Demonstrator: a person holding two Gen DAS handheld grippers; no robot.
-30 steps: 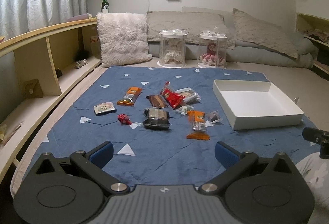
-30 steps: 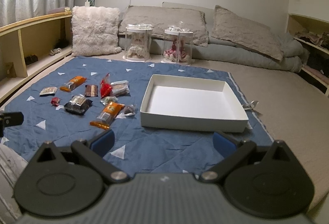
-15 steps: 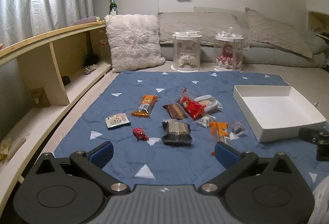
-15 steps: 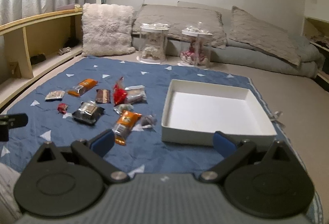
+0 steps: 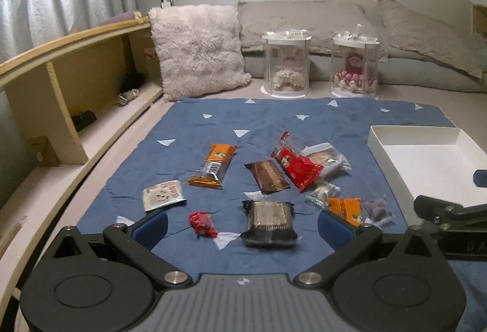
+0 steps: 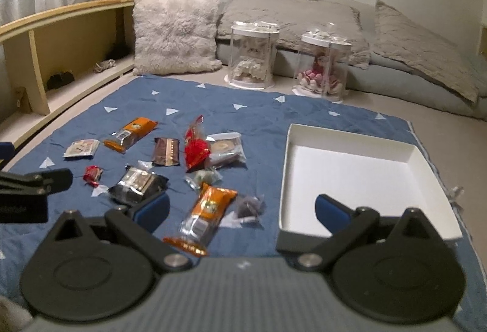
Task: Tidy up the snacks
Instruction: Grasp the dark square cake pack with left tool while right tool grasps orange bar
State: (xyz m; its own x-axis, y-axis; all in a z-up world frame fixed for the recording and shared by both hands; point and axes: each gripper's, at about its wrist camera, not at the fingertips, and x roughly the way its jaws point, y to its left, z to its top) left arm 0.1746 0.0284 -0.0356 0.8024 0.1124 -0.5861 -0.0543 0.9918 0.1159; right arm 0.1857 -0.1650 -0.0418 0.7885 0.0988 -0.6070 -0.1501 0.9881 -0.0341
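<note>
With both the left gripper [image 5: 242, 224] and right gripper [image 6: 242, 207] held wide apart (nothing grasped), approach is under way; snacks [image 6: 210, 210] lie on the blanket beside the empty white tray [image 6: 359, 173], awaiting a first pick.

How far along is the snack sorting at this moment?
Nothing sorted yet: the white shallow cardboard box is empty. Nothing is in hand: the left gripper and right gripper are both open. All the wrapped snacks, such as the nearer orange packet and the dark biscuit pack, lie on the blue quilted mat.
</note>
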